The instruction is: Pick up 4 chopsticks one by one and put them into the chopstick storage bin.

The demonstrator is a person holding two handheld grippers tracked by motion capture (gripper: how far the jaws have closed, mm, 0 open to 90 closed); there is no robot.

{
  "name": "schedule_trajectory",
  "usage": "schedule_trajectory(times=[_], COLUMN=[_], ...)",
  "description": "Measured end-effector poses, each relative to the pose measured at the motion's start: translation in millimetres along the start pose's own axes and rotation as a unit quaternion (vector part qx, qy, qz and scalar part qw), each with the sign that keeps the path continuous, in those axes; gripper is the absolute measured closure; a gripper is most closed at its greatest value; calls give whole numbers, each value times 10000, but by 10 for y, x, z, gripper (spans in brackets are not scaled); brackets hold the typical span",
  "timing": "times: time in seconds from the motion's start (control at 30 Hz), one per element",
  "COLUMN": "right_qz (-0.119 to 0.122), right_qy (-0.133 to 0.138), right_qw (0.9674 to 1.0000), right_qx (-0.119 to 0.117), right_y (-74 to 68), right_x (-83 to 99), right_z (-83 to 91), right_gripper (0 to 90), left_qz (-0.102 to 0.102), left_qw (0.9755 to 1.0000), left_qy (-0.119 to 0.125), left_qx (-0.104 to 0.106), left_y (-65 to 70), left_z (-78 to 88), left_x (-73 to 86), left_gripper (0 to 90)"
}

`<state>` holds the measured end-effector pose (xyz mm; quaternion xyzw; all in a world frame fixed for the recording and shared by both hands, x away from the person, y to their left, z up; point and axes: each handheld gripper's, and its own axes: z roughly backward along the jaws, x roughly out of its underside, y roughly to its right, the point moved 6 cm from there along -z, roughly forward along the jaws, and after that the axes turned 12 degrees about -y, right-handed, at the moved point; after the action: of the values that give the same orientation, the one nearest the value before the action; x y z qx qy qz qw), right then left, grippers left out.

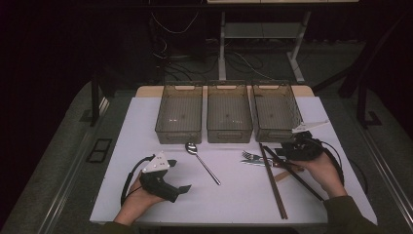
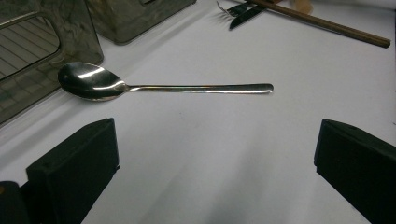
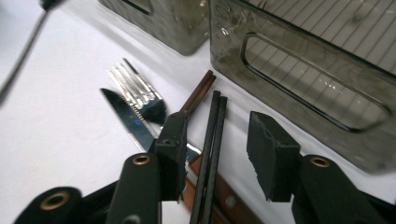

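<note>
My right gripper (image 1: pixel 285 152) (image 3: pixel 217 135) hovers at the table's right, just in front of the rightmost bin, and it is open. A pair of black chopsticks (image 1: pixel 297 175) (image 3: pixel 212 140) runs between its jaws, with a gap to each pad. Beside them lie a brown pair of chopsticks (image 1: pixel 273 183) (image 3: pixel 198 93), a fork (image 1: pixel 251 156) (image 3: pixel 140 93) and a wooden-handled knife (image 1: pixel 255 162) (image 3: pixel 126 116). My left gripper (image 1: pixel 179 175) (image 2: pixel 215 154) rests near the front left, open and empty. A steel spoon (image 1: pixel 202 163) (image 2: pixel 163 87) lies crosswise just beyond its jaws.
Three clear plastic bins (image 1: pixel 179 113) (image 1: pixel 229 113) (image 1: pixel 276 113) stand side by side at the back of the white table (image 1: pixel 243 195). The right bin's handle wall (image 3: pixel 317 102) is close ahead of my right gripper. Dark floor, cables and desk legs lie beyond.
</note>
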<state>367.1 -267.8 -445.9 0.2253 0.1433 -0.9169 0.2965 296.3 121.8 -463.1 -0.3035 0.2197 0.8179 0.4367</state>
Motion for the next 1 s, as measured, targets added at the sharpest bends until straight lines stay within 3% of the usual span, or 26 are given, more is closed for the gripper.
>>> schedule_trajectory(times=[0.2,0.33,0.6,1.0], right_qz=[87,42,-23,-73], right_qy=[-78,-108,-244,-421], right_qw=[9999,9999,9997,9990], right_qx=[67,104,76,117], right_y=[-49,-97,-145,-123], right_x=[177,410,727,764], right_z=[143,309,371,277], right_gripper=[641,698,743,779], left_qz=[-11,-21,14,6], left_qw=[10000,10000,10000,10000], left_qy=[-6,-10,43,18], left_qx=[-8,-4,28,16], left_y=[-6,-8,-1,4], left_z=[8,12,14,9], left_x=[5,8,-1,2], left_gripper=[0,0,0,0])
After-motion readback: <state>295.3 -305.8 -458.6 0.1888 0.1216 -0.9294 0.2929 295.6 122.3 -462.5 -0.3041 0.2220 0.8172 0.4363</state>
